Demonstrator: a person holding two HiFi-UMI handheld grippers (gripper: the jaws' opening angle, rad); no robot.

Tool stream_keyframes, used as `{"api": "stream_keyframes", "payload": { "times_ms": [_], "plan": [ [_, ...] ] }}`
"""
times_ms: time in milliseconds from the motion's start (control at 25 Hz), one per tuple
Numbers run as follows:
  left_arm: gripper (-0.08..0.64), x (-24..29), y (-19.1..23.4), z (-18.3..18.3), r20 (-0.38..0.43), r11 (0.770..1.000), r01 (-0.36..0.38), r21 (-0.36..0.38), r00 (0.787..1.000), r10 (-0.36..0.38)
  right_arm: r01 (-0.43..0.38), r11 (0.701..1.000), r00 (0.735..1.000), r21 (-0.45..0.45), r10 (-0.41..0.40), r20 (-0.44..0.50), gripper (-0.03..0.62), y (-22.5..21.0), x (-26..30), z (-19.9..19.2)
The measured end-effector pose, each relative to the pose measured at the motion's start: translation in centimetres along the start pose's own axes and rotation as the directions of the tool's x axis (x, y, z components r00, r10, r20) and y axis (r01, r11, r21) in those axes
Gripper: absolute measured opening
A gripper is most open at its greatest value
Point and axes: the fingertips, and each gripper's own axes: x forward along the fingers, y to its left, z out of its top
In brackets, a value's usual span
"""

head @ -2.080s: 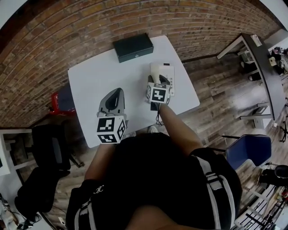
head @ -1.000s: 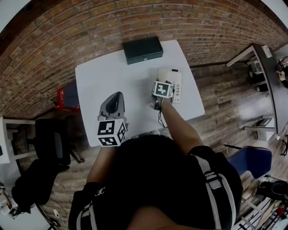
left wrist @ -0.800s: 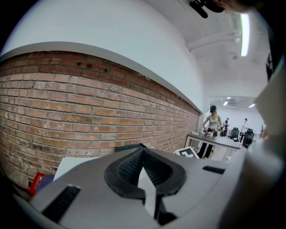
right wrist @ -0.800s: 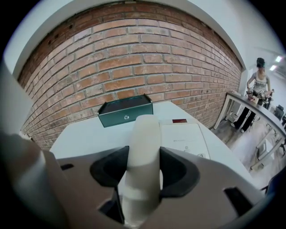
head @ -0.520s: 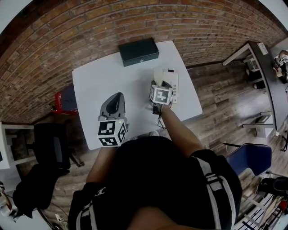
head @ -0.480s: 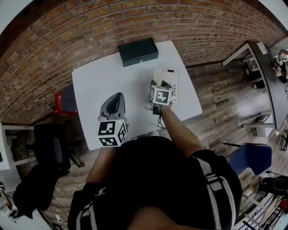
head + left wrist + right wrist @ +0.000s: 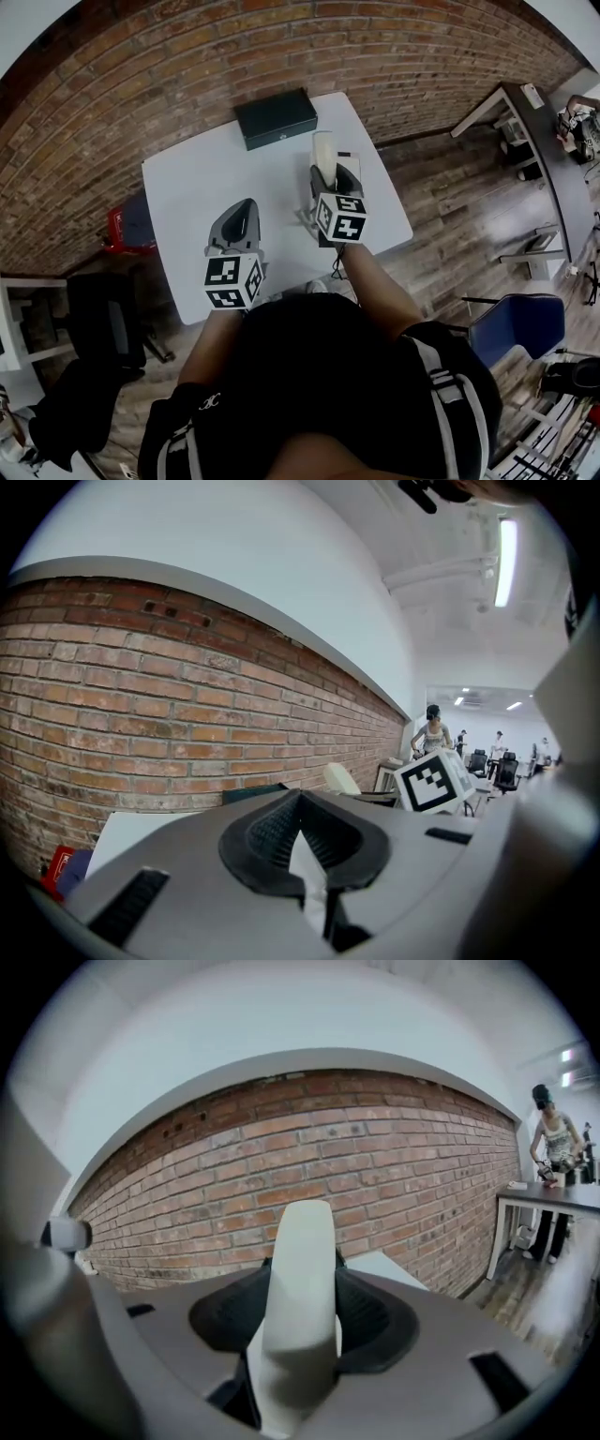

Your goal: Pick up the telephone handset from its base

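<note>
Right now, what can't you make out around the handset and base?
- The telephone base: head view, mostly covered by the right gripper; keys too small.
- Lower end of the handset: right gripper view, buried between the jaws, cut by the bottom edge.
- Gap between handset and base: head view, gripper covers it.

The head view looks steeply down on the white table from high above. Each gripper view sits close behind its jaws, looking level at the brick wall. All views share that wall.
</note>
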Motion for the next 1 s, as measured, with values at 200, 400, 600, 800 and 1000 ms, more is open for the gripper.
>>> {"api": "stream_keyframes", "payload": {
  "times_ms": [200, 400, 600, 800, 1000],
  "plan": [
    [-0.002, 0.5, -0.5, 0.2, 0.001, 1.0, 0.022, 0.002, 1.0, -0.022, -0.03, 0.998, 0.993, 0.06, 0.023, 0.117, 0.202, 0.5, -3.6, 4.5],
    [-0.002, 1.0, -1.2, 0.3, 0.003, 0.999, 0.044, 0.009, 0.999, -0.044, -0.06, 0.995, 0.977, 0.083, 0.041, 0.211, 0.202, 0.8, -6.9, 7.5],
    [-0.002, 1.6, -1.6, 0.8, 0.012, 0.998, 0.052, 0.023, 0.999, -0.052, -0.031, 0.999, 0.953, 0.019, 0.024, 0.302, 0.202, 1.0, -10.5, 9.6],
    [-0.002, 2.1, -2.1, 1.5, 0.029, 0.997, 0.07, 0.032, 0.997, -0.071, 0.006, 1.0, 0.951, -0.022, 0.001, 0.308, 0.202, 1.0, -11.7, 9.2],
    [-0.002, 2.2, -2.5, 1.7, 0.03, 0.996, 0.082, 0.038, 0.996, -0.083, 0.017, 1.0, 0.954, -0.016, -0.011, 0.298, 0.202, 0.7, -12.2, 8.5]
  ]
}}
